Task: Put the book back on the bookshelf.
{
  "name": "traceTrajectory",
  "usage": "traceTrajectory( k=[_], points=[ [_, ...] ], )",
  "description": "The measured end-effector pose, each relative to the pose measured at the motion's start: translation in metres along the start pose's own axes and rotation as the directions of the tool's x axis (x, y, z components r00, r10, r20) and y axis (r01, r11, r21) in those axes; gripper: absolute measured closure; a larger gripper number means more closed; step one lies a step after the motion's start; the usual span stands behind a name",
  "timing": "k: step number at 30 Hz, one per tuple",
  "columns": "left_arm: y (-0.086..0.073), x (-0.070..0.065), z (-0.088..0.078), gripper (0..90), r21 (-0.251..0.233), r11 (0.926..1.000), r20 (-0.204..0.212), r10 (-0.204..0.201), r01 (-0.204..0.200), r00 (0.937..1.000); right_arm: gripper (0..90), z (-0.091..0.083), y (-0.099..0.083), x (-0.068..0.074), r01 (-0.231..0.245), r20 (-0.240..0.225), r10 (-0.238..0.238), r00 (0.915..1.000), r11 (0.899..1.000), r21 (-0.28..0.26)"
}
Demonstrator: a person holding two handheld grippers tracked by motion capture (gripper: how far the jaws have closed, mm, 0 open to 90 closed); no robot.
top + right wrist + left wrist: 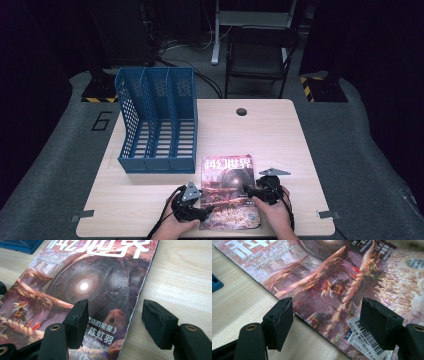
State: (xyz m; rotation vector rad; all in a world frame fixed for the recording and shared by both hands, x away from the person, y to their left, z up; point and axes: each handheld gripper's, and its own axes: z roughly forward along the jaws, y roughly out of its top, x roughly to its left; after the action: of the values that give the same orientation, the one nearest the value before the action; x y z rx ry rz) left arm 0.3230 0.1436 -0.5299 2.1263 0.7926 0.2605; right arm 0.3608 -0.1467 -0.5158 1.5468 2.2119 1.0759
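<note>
A magazine (pixel 229 192) with a reddish cover and large white characters lies flat on the wooden table (pixel 260 135) near its front edge. My left gripper (pixel 204 207) is at the magazine's left edge, open. In the left gripper view one pad hangs over the bare wood and the other over the barcode corner of the magazine (pixel 332 277), the left gripper (pixel 327 322) straddling the edge. My right gripper (pixel 248 191) is at the right edge, open. In the right gripper view the right gripper (pixel 115 322) straddles the edge of the magazine (pixel 87 285). Nothing is gripped.
A blue three-slot file rack (pixel 157 120) stands on the table's left half, just behind the magazine; its corner (pixel 215 283) shows in the left gripper view and its base (pixel 22 245) in the right gripper view. A cable hole (pixel 241 111) sits at the back. A chair (pixel 260 55) stands beyond the table.
</note>
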Motion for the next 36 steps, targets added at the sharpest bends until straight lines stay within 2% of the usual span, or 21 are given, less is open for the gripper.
traceTrajectory(
  k=[4,8,11,15,19,21,30,36],
  points=[
    [0.000,0.000,0.000,26.6,0.000,1.0000,0.000,0.000,0.000,1.0000,37.7,0.002,0.000,0.007,0.039,0.035,-0.039,0.9986,0.999,0.008],
    [0.000,0.000,0.000,26.6,0.000,1.0000,-0.001,0.000,0.000,1.0000,35.9,0.003,0.000,0.010,0.040,0.047,-0.041,0.9981,0.999,0.008],
    [0.000,0.000,0.000,26.6,0.000,1.0000,0.000,0.000,0.000,1.0000,34.9,0.004,0.000,0.010,0.026,0.041,-0.027,0.9988,1.000,0.004],
    [0.000,0.000,0.000,26.6,0.000,1.0000,0.000,0.001,-0.001,1.0000,36.9,0.003,0.001,0.007,-0.027,0.017,0.027,0.9995,1.000,-0.007],
    [0.000,0.000,0.000,26.6,0.000,1.0000,0.000,0.000,0.000,1.0000,39.8,0.001,0.001,0.000,-0.110,-0.024,0.110,0.9936,0.994,-0.011],
    [0.000,0.000,0.000,26.6,0.000,1.0000,0.000,0.001,-0.001,1.0000,40.1,0.000,0.001,-0.003,-0.132,-0.042,0.132,0.9904,0.991,-0.013],
    [0.000,0.000,0.000,26.6,0.000,1.0000,0.001,0.000,0.000,1.0000,40.0,-0.002,0.002,-0.006,-0.158,-0.072,0.156,0.9852,0.987,-0.024],
    [0.000,0.000,0.000,26.6,0.000,1.0000,0.000,0.000,0.000,1.0000,40.0,-0.002,0.002,-0.007,-0.154,-0.076,0.152,0.9854,0.988,-0.028]
  ],
)
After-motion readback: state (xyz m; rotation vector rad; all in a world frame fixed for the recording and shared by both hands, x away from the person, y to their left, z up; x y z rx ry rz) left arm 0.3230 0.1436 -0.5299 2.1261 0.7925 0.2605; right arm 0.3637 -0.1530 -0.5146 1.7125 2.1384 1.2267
